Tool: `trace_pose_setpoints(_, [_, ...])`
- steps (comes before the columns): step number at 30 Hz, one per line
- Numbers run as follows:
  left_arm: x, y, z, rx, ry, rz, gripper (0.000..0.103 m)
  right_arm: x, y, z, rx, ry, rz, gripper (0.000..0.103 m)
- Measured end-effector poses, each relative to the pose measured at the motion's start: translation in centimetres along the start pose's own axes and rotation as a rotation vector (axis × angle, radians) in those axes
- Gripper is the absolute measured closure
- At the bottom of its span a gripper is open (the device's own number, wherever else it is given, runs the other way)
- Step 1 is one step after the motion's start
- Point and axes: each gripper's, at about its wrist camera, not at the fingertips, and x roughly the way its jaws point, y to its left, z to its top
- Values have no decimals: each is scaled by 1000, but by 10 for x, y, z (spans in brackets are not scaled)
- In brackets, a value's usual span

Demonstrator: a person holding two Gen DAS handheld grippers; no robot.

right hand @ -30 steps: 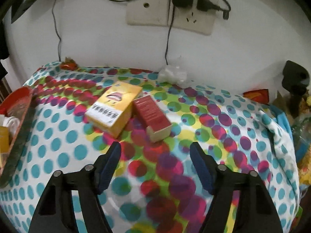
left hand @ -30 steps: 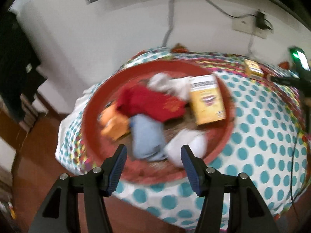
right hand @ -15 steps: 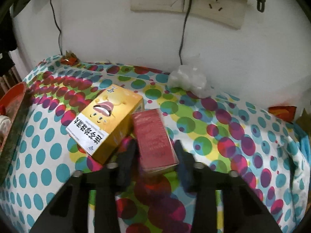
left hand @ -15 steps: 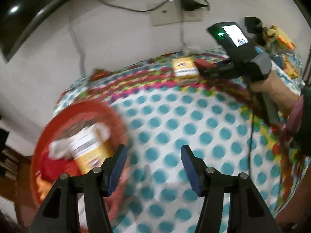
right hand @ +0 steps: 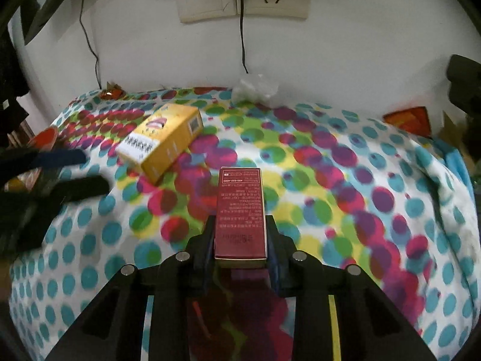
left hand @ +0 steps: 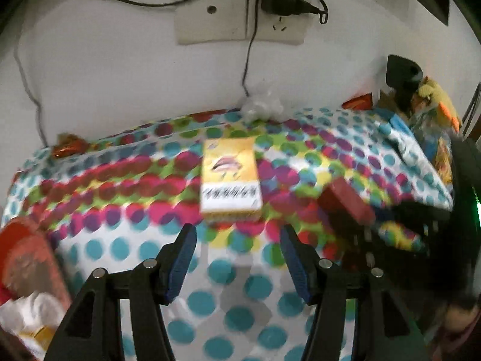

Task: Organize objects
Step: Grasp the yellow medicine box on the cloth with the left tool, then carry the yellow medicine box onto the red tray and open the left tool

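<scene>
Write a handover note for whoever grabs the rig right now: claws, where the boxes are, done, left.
Right claw: shut on the red box, gripped at its near end, box pointing away over the dotted cloth.
Left claw: open, empty, aimed at the yellow box, which lies flat on the cloth just ahead of its tips.
Red tray: at the table's left edge, already holding white cloth and another yellow box.
Done: red box grasped.
Left: probably carry the red box to the tray, then pick up the yellow box and move it too.
</scene>
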Motion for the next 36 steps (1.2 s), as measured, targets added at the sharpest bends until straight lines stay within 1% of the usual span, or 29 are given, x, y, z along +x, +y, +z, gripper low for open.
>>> trace_pose_setpoints(2, [9, -3, 8, -8, 10, -4, 28, -2, -1, -3, 6, -1, 6, 75])
trace_pose_setpoints(5, [21, -4, 18, -12, 12, 29, 27, -2, 0, -2, -6, 1, -9, 74])
trace_pose_setpoints(9, [40, 2, 29, -20, 37, 67, 26, -2, 6, -2, -37, 7, -37, 71])
trace_pose_setpoints(13, [57, 5, 34, -21, 60, 106, 26, -1, 6, -1, -26, 6, -26, 70])
trace_pose_setpoints(14, [61, 4, 34, -20, 62, 120, 26, -1, 7, -1, 2, 3, -62, 70])
trace_pose_setpoints(15, [63, 4, 33, -17, 61, 130, 26, -1, 7, -1, 1, 4, -64, 70])
trace_pose_setpoints(17, [64, 2, 32, -5, 50, 122, 26, -1, 6, -2, 11, 2, -71, 70])
trace_pose_setpoints(20, [63, 0, 31, 4, 28, 90, 26, 0, 7, -3, 15, 2, -68, 70])
trace_pose_setpoints(21, [64, 0, 31, 3, 24, 97, 26, 0, 8, -3, 14, 2, -69, 70])
trace_pose_setpoints(22, [65, 0, 32, 4, 31, 101, 27, 0, 9, -3, 13, 2, -72, 70])
trace_pose_setpoints(23, [67, 0, 32, 3, 36, 99, 39, 1, 9, -3, 14, 2, -72, 70])
trace_pose_setpoints(24, [68, 0, 32, -1, 41, 94, 48, 1, 9, -3, 15, 2, -71, 70])
trace_pose_setpoints(25, [68, 2, 32, -12, 39, 79, 51, 1, 10, -3, 38, 2, -92, 70])
trace_pose_setpoints(27, [68, 3, 32, -26, 40, 73, 51, 1, 11, -3, 38, 2, -94, 70])
trace_pose_setpoints(29, [64, 5, 32, -18, 39, 94, 51, 2, 11, -3, 37, 2, -96, 70])
trace_pose_setpoints(31, [59, 5, 30, -9, 37, 93, 51, 2, 12, -3, 39, 2, -95, 71])
trace_pose_setpoints(36, [40, 1, 22, 10, 11, 104, 51, 2, 13, -2, 41, 4, -103, 71])
